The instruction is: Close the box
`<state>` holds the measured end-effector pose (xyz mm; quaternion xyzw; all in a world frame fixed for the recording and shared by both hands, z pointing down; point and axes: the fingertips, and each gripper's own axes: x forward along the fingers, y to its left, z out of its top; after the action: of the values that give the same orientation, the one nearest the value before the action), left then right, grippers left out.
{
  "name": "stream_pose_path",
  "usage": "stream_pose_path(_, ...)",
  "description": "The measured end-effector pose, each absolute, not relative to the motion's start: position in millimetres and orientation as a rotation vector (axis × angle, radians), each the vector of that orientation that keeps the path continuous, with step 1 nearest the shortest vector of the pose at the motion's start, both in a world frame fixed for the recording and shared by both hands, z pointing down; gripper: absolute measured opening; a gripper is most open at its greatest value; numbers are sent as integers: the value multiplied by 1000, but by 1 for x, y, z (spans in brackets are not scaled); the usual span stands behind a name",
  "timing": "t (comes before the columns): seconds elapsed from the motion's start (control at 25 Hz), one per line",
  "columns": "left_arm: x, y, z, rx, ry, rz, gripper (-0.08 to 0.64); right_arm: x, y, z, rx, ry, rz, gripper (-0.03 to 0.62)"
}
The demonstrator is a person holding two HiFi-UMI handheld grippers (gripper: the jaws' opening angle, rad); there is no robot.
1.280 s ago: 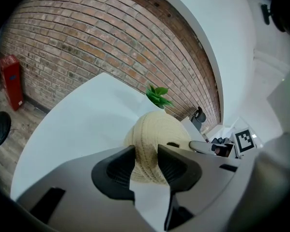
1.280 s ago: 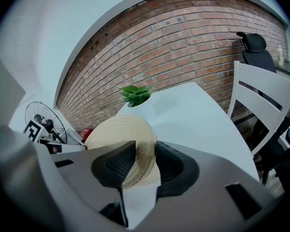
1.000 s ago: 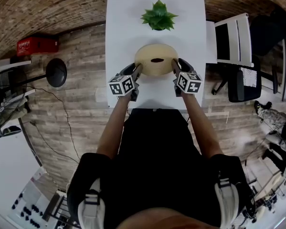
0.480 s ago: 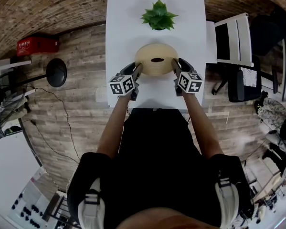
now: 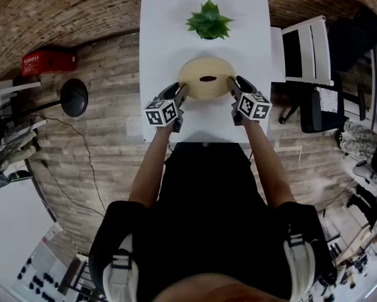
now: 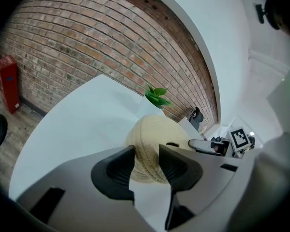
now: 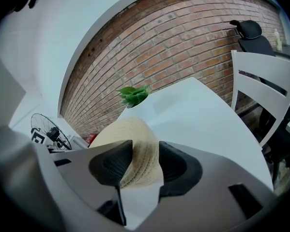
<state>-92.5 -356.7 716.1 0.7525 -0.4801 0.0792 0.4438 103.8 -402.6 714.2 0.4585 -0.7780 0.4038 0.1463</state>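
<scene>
Nearly shut: a skewed pull-back could shift the top

Both grippers flank the woven box, which sits on the white table towards its near edge. The left gripper and right gripper have just been opening. Each has its 2 jaws spread wide, with the box's rim between them but not pinched. If either draws away crooked, a pad could snag the weave and drag the box or knock its top askew. The box looks covered, with a dark slot in its top, so its contents are hidden. At the far end, a pot holds a green plant.
</scene>
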Motion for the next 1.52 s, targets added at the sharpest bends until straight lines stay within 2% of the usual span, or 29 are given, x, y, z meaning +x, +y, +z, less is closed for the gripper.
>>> stream_pose_path(0.4,-99,-355,712,1930,-1224,285,170,105,-399,706,1331,-2225,1021,137)
stream_pose_path(0.84,-98,-332,689,2030,-1256,366,129,116,-376,682,1314,-2250,832,0)
stream_pose_path(1.32,-86,-312,675,2107,-1224,414,39,117,-358,668,1286,-2255,735,-2)
stream_pose_path(1.52,-82,-309,670,2113,-1229,402,29,112,-349,661,1226,-2289,718,-2)
